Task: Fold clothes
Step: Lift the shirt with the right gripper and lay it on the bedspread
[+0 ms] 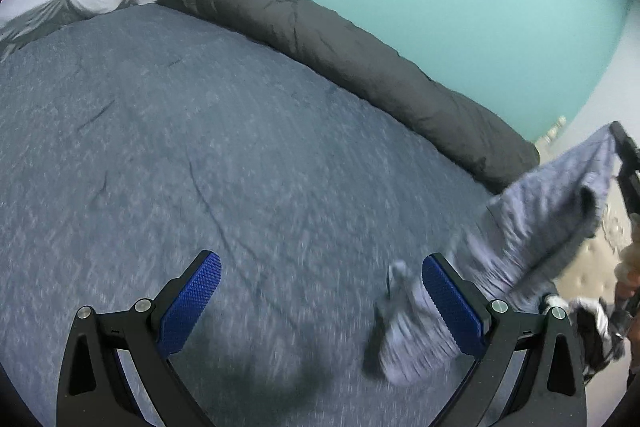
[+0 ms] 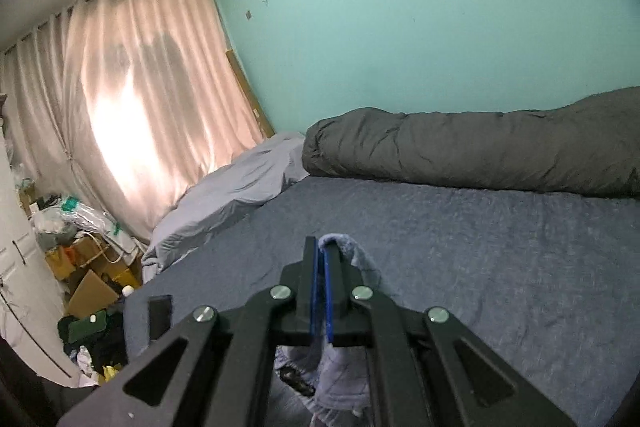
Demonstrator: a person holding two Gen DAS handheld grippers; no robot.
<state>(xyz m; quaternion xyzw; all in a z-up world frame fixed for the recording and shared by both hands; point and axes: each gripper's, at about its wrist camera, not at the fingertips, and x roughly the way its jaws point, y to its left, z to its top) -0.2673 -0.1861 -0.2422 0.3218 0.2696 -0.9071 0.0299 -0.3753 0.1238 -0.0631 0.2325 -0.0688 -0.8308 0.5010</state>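
A light blue-grey garment [image 1: 536, 223] hangs in the air over the blue bedspread [image 1: 200, 147] at the right of the left wrist view, its lower end blurred beside my left gripper's right finger. My left gripper [image 1: 320, 267] is open and empty, its blue pads wide apart above the bed. My right gripper [image 2: 321, 251] is shut on an edge of the garment [image 2: 352, 247], which drapes over the fingertips and hangs below [image 2: 340, 371]. The right gripper also shows at the far right of the left wrist view [image 1: 622, 147], holding the garment's top.
A rolled dark grey duvet [image 1: 340, 39] lies along the teal wall [image 2: 420, 7]. A pale grey sheet [image 2: 240, 187] is bunched at the bed's far end by the pink curtain [image 2: 140, 87]. Boxes and bags [image 2: 88, 267] clutter the floor beside the bed.
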